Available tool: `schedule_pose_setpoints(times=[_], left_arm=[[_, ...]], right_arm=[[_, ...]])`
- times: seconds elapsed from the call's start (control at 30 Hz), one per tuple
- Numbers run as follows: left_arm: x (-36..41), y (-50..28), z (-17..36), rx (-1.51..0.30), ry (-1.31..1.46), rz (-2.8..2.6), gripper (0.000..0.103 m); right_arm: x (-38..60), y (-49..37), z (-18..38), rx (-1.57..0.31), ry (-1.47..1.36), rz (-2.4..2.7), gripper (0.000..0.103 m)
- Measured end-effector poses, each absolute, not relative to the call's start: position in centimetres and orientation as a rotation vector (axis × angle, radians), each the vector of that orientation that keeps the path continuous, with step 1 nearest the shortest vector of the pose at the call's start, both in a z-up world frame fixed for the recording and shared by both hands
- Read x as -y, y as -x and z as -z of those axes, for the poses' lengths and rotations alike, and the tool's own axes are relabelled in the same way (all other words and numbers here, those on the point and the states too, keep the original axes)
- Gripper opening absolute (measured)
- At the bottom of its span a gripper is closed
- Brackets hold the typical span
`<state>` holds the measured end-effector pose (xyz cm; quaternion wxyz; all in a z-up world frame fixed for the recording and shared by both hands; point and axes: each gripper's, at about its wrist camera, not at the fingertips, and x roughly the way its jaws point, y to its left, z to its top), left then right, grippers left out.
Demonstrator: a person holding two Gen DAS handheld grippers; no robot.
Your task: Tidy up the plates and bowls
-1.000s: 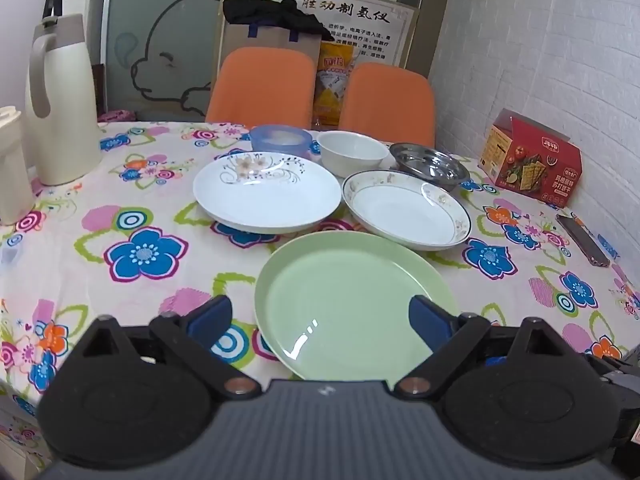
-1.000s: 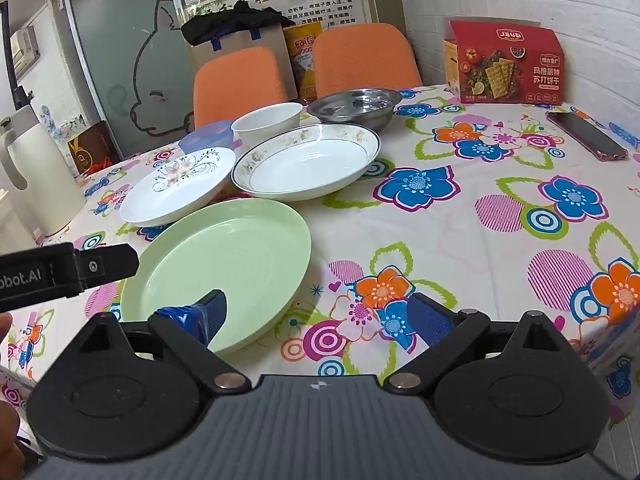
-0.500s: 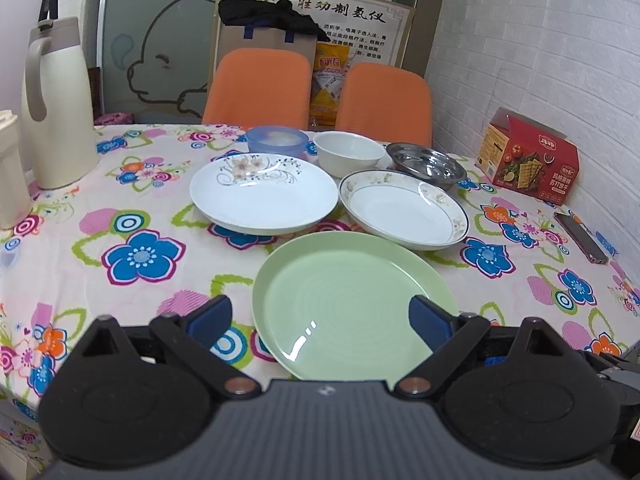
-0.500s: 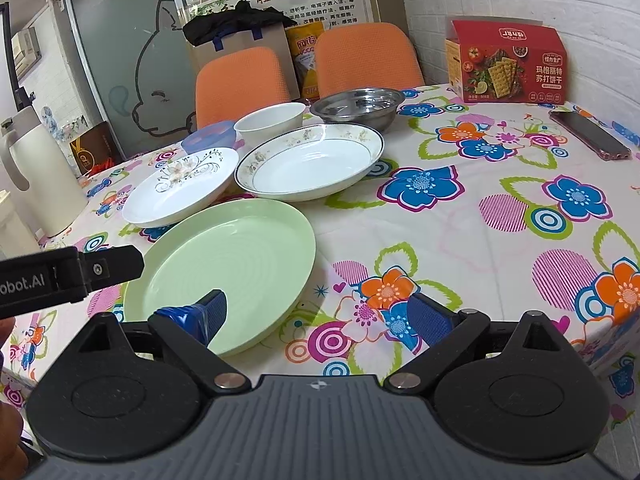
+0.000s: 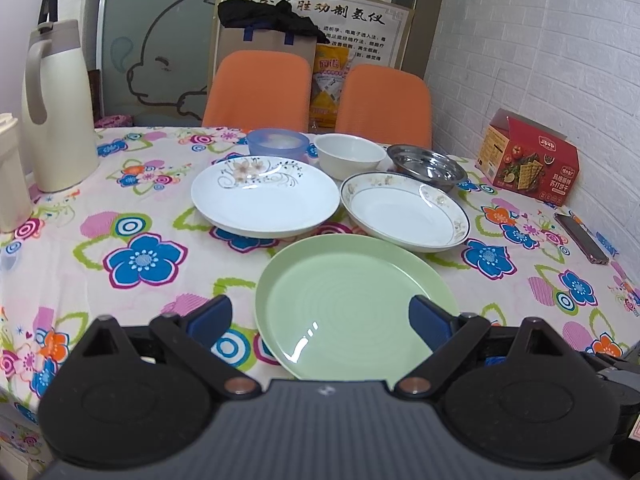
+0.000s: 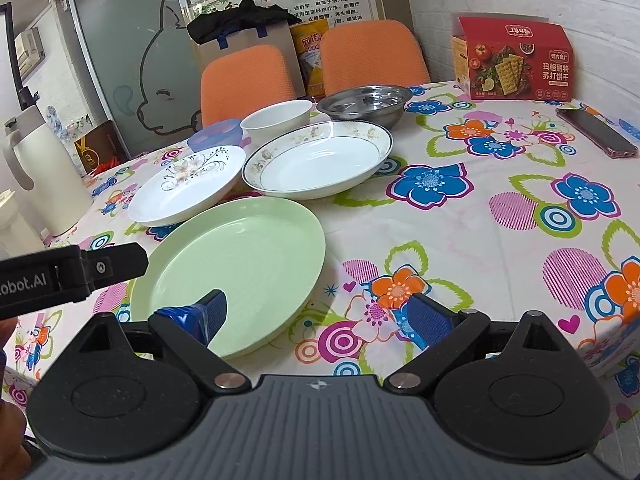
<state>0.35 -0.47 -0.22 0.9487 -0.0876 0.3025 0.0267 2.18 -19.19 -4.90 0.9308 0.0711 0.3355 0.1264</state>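
A pale green plate (image 5: 352,300) (image 6: 240,268) lies nearest me on the flowered tablecloth. Behind it sit a white flower-patterned plate (image 5: 264,200) (image 6: 188,186) and a gold-rimmed deep plate (image 5: 404,216) (image 6: 318,158). Further back stand a blue plastic bowl (image 5: 277,143) (image 6: 216,134), a white bowl (image 5: 349,155) (image 6: 277,118) and a steel bowl (image 5: 426,164) (image 6: 365,101). My left gripper (image 5: 320,320) is open above the green plate's near edge. My right gripper (image 6: 320,316) is open over that plate's right rim, holding nothing. The left gripper's body (image 6: 60,276) shows at the left of the right wrist view.
A cream thermos jug (image 5: 56,104) stands at the table's left. A red cracker box (image 5: 528,162) and a phone (image 5: 582,232) lie at the right by the brick wall. Two orange chairs (image 5: 256,88) stand behind the table.
Both views have shifted slightly, with the dishes sitting a little lower and nearer in the frame. Both grippers stay open and no dish has moved.
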Motion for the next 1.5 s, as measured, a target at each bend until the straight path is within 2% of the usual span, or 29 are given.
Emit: schedule_pose_setpoints(times=[1.5], left_arm=[[-2.3,-1.1,0.6,-0.631,0.207,-0.092,0.091]], right_arm=[[18.8,-2.7,4.0,-0.662,-0.171,-0.265,0.085]])
